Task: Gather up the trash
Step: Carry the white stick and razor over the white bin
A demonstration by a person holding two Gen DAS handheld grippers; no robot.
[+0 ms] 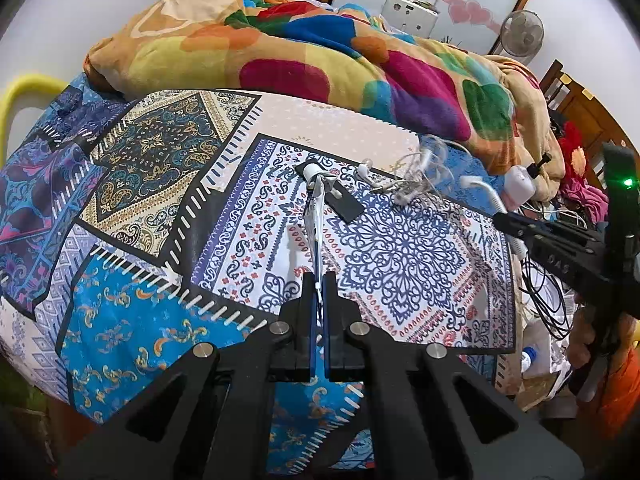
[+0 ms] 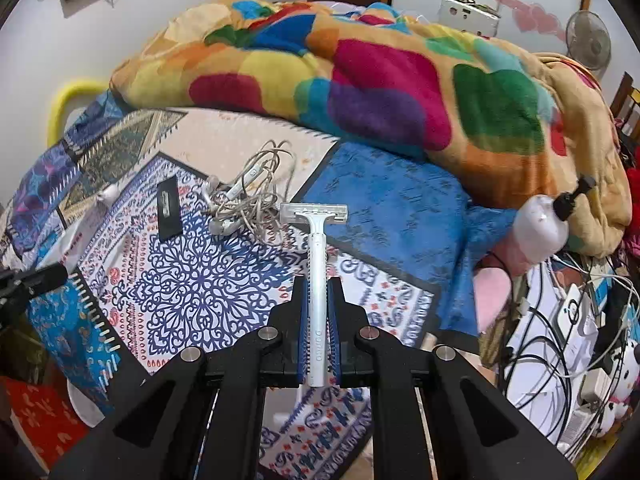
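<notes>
Over bed: left gripper clamps squeezed tube, long axis straight ahead, cap far. Right gripper clamps razor, head forward. Earphones, black card lie ahead-left, nearer right gripper.

Razor handle: embossed lettering runs lengthwise along the white shaft between the right tongs; it appears to read "Dorco", faint. Right tongs, side face in the left wrist view: small markings present, too blurred to read. No other legible text.
</notes>
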